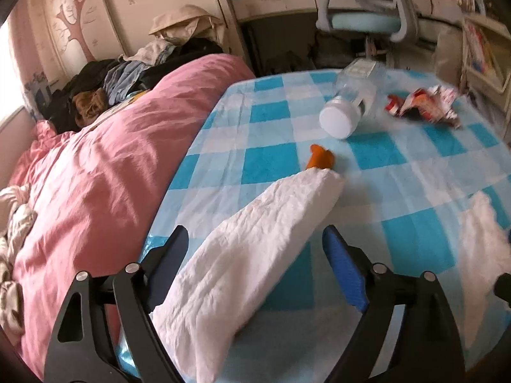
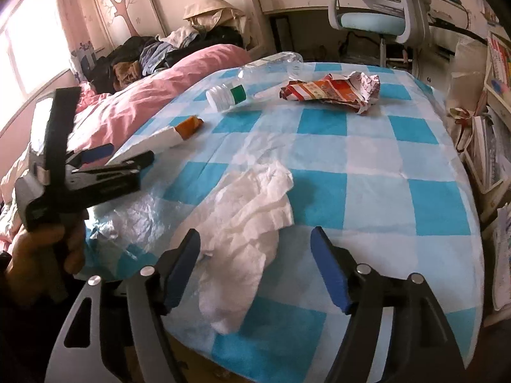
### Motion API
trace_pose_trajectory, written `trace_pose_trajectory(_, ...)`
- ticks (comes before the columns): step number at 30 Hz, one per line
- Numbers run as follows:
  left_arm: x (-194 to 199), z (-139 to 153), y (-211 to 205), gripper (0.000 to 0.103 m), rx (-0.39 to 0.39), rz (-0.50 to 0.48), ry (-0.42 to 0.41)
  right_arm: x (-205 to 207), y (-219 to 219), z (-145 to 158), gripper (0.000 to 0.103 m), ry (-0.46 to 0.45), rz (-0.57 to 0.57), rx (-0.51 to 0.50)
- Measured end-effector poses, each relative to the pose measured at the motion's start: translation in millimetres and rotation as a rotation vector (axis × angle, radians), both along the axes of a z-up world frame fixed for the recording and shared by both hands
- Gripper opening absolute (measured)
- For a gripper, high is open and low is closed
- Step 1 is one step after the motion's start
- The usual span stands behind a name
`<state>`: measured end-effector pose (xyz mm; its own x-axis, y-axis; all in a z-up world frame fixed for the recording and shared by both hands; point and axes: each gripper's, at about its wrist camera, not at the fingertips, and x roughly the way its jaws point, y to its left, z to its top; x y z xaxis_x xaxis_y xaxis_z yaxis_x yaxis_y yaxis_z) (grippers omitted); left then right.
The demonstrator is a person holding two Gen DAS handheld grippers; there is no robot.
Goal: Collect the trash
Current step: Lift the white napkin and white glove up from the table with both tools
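On the blue-and-white checked sheet (image 1: 271,162) lies a long folded white tissue (image 1: 255,249). It sits between the fingers of my open left gripper (image 1: 255,236), whose pads do not press it. An orange scrap (image 1: 319,158), a clear bottle (image 1: 345,108) with a white cap and a crumpled red wrapper (image 1: 421,105) lie farther off. In the right wrist view my right gripper (image 2: 255,234) is open over a crumpled white tissue (image 2: 252,210), with its left pad close to the paper. The left gripper (image 2: 131,154), in a hand (image 2: 41,249), shows at the left. The bottle (image 2: 249,86) and wrapper (image 2: 332,91) lie beyond.
A clear plastic bag (image 2: 127,217) lies flat by the near bed edge. A pink quilt (image 1: 95,175) covers the bed's left side, with a pile of clothes (image 1: 127,76) behind it. A blue desk chair (image 2: 377,16) and a desk stand past the foot. Shelves with books (image 2: 491,146) line the right.
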<state>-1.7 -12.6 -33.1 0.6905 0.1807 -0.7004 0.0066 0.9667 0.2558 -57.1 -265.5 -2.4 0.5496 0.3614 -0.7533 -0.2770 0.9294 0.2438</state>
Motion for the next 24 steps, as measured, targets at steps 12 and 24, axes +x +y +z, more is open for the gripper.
trace_pose_trajectory(12,16,-7,25,0.081,-0.114,0.074,0.084,8,26,-3,0.071,-0.013,0.035,-0.085)
trace_pose_trajectory(24,-3,-6,3,0.015,-0.162,-0.027,0.085,3,28,-4,0.030,-0.053,0.045,-0.192)
